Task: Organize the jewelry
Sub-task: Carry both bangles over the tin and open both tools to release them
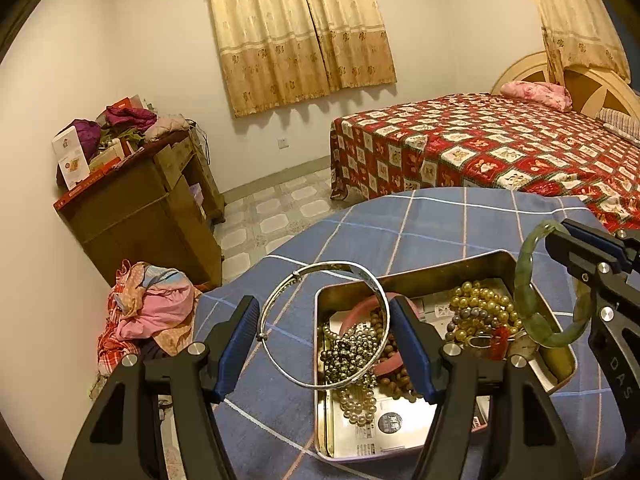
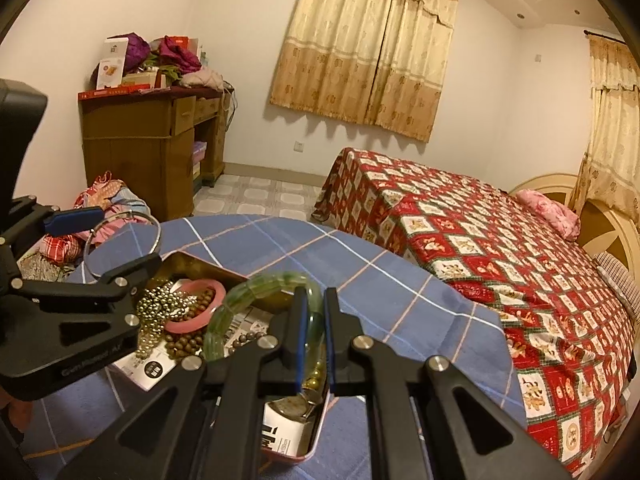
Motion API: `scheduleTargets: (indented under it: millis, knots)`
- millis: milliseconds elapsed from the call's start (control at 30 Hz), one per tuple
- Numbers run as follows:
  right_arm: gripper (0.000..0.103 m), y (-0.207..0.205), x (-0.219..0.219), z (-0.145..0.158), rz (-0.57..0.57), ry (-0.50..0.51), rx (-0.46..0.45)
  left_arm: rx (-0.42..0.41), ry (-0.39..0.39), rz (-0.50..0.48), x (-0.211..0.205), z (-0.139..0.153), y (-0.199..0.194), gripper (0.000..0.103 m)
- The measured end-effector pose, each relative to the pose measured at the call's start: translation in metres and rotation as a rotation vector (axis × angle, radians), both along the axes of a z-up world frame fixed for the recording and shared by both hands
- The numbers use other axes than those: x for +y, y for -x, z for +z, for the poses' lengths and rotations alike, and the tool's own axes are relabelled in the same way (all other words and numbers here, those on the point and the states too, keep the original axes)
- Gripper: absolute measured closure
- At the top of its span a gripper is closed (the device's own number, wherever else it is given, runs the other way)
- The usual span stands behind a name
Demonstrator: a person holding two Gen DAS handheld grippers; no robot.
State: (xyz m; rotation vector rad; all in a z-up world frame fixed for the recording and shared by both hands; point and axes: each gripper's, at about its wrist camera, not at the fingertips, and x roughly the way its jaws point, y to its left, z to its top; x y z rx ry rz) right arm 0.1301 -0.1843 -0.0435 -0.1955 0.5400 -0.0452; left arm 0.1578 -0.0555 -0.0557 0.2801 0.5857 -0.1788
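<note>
Jewelry tangle sits in rectangular metal tin (image 1: 500,258) near the blue checked tablecloth's (image 1: 420,220) front edge. Left gripper (image 1: 322,344) spans thin silver bangle (image 1: 320,324) across its width, pads braced outside. Right gripper (image 2: 312,336), clenched, pinches green jade bangle (image 2: 256,290) by rim; both lifted clear, presumably for sorting.

— Where does the tin (image 1: 440,270) sit?
— On the cloth-covered table (image 1: 420,224), toward its near edge, with bead strands (image 1: 352,354) heaped inside at its left end and more beads (image 1: 480,308) at its right.
— And the bangles?
— One bangle (image 1: 324,324) hangs over the tin's left edge between the left gripper (image 1: 324,344)'s fingers; the other bangle (image 2: 256,300) is above the right end, in the right gripper (image 2: 316,336).
— Behind the table?
— The bed (image 2: 480,240) on the right, a cabinet (image 2: 140,148) in the far left corner.
</note>
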Motion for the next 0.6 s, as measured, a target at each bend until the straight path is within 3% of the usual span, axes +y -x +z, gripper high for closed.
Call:
scheduleTargets:
  millis: [600]
  knots:
    - [0.092, -0.021, 0.004, -0.026, 0.002, 0.011, 0.091, 0.038, -0.029, -0.004, -0.008, -0.025, -0.012, 0.036]
